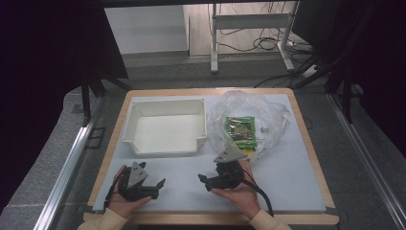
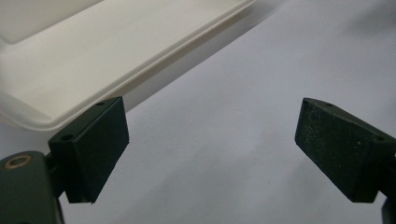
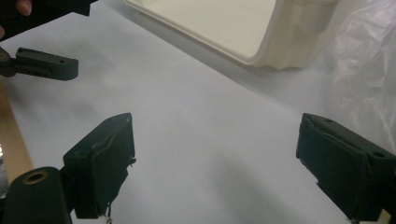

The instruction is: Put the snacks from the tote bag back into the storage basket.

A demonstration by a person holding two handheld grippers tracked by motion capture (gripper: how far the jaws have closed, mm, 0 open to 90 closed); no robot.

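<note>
In the high view, a white tray (image 1: 165, 127) is sitting on the bench (image 1: 287, 187), and it serves as the landmark here. Just to the tray's right a clear bag (image 1: 268, 108) is lying crumpled, with a green packet (image 1: 241, 129) inside it. The left gripper (image 1: 152, 187) is resting in the person's hand on the near side of the tray, off its left corner. The right gripper (image 1: 205, 181) is sitting on the near side of the tray's right corner, close to the near edge of the bag. Both are holding nothing.

In the left gripper view, the jaws are standing wide apart with only bare bench between them, and the tray (image 2: 70, 60) is lying ahead and to the left.

In the right gripper view, the jaws are likewise gaping as wide as they go, empty, with the tray (image 3: 243, 28) ahead and the bag (image 3: 369, 84) at the right edge. The left gripper (image 3: 42, 65) is showing off to the left.

The work seems to be getting the packet out of the bag and into the tray. To do that well, one gripper should probably be pinning or lifting the film near the bag's mouth while the other is reaching in for the packet's edge, pinching the packet alone rather than the film over it.
</note>
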